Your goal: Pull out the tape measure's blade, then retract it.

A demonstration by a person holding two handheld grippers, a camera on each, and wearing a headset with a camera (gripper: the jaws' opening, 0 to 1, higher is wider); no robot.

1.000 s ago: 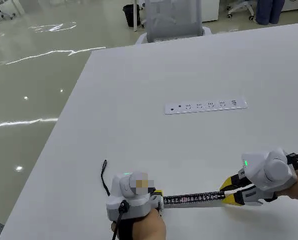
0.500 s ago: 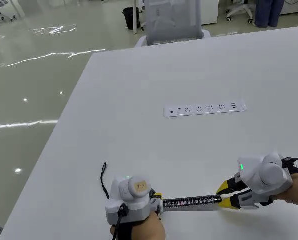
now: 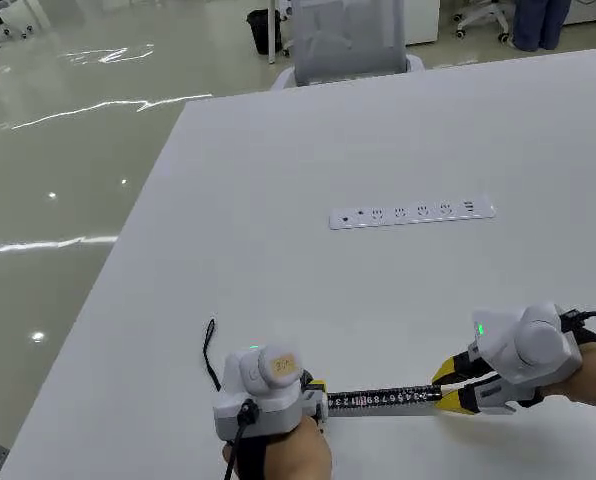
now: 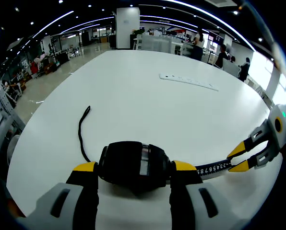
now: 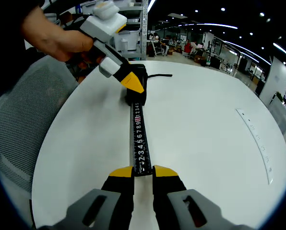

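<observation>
On the white table [image 3: 278, 180], left gripper [image 4: 134, 167] clamps the tape measure [image 4: 133, 157]; right gripper [image 5: 143, 171] pinches its blade [image 5: 139, 134] — partly extended.

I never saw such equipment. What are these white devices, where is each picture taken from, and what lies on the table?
No robot: a person holds a gripper in each hand. One picture comes from a headset camera looking down; the other two from cameras on the grippers. The left gripper clamps a black tape measure; the right gripper pinches the end of its pulled-out blade. A power strip and a black cord also lie on the white table.
</observation>
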